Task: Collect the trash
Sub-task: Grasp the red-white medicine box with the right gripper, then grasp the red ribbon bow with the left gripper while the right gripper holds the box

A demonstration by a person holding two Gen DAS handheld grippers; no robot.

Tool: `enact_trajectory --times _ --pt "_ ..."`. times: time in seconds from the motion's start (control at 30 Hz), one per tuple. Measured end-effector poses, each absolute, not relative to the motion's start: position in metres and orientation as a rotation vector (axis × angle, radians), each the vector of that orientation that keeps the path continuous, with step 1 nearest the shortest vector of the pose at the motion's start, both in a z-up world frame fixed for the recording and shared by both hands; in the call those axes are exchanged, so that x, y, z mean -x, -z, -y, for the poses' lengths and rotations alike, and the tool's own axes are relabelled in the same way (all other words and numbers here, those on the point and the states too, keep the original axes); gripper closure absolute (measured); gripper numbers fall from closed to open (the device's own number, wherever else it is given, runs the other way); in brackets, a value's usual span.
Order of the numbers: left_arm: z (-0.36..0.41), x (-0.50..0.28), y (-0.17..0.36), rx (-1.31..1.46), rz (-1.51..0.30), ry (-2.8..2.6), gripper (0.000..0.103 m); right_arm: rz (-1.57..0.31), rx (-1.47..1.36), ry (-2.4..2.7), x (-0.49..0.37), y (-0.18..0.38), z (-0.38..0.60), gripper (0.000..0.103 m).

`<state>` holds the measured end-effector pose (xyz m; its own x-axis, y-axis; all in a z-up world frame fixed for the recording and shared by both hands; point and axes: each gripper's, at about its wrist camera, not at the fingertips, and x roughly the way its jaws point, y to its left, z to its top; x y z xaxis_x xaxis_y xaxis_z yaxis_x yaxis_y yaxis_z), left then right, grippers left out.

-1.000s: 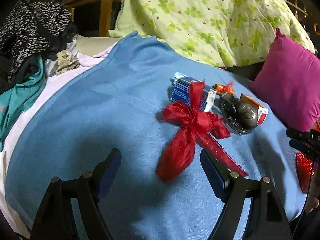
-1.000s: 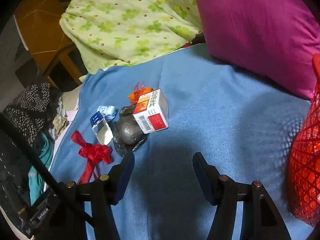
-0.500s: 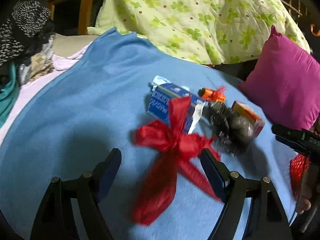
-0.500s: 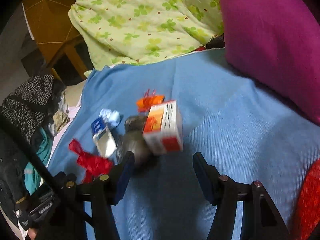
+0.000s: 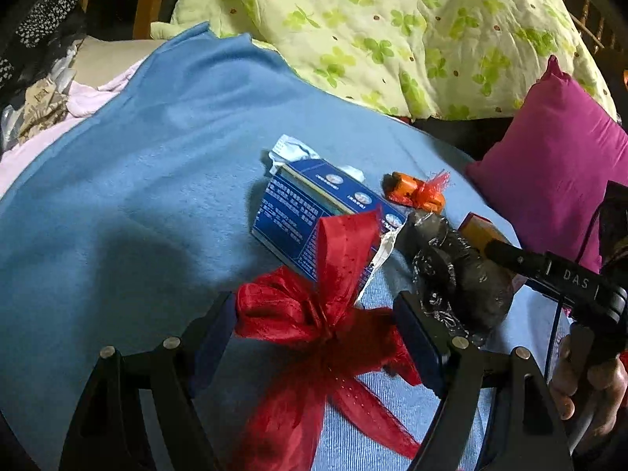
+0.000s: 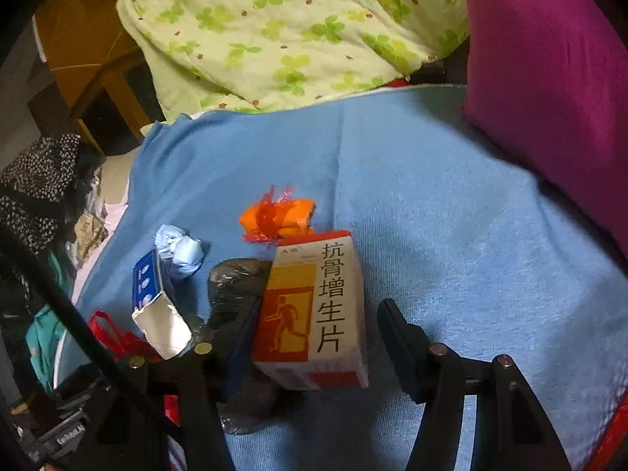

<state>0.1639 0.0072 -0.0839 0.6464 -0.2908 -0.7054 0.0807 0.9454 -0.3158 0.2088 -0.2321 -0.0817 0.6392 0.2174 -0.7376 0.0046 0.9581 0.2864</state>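
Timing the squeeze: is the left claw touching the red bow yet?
Touching. In the left wrist view the open left claw straddles the red bow, whose loop presses one finger.

The left wrist view looks low and close across the blue blanket (image 5: 137,180) toward the far green quilt (image 5: 392,19). The right wrist view looks down from the right, nearer. Both share the trash pile, including the blue box (image 5: 298,212).
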Motion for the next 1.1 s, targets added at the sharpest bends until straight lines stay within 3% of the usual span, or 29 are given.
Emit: enact_trajectory --times 0.07,0.1,0.33,0.4,0.77,0.83,0.9,0.93,0.97,1.1 --pt "-0.011 -0.166 0.088 0.292 -0.857 0.222 0.027 -0.879 -0.305 -0.123 -0.209 0.084 0.238 0.05" --pt "-0.013 -0.167 0.089 0.308 -0.864 0.231 0.04 -0.877 -0.316 -0.125 -0.209 0.084 0.24 0.051" --pt "-0.014 -0.161 0.082 0.32 -0.858 0.277 0.078 -0.835 -0.348 -0.142 -0.191 0.071 0.246 0.052" --pt "-0.013 -0.157 0.076 0.308 -0.849 0.28 0.096 -0.811 -0.343 -0.145 -0.183 0.063 0.247 0.052" --pt "-0.025 -0.133 0.053 0.269 -0.808 0.25 0.097 -0.709 -0.372 -0.192 -0.13 0.03 0.259 0.052" --pt "-0.022 -0.131 0.052 0.24 -0.811 0.231 0.082 -0.699 -0.372 -0.203 -0.123 0.026 0.259 0.052" --pt "-0.019 -0.129 0.052 0.211 -0.798 0.22 0.035 -0.69 -0.376 -0.213 -0.119 0.024 0.258 0.052" --pt "-0.016 -0.128 0.052 0.187 -0.785 0.199 0.025 -0.686 -0.38 -0.218 -0.118 0.023 0.258 0.052" --pt "-0.013 -0.129 0.053 0.163 -0.778 0.18 0.02 -0.685 -0.383 -0.222 -0.118 0.022 0.258 0.052" --pt "-0.007 -0.143 0.069 0.174 -0.846 0.219 0.02 -0.694 -0.384 -0.227 -0.119 0.026 0.254 0.052"
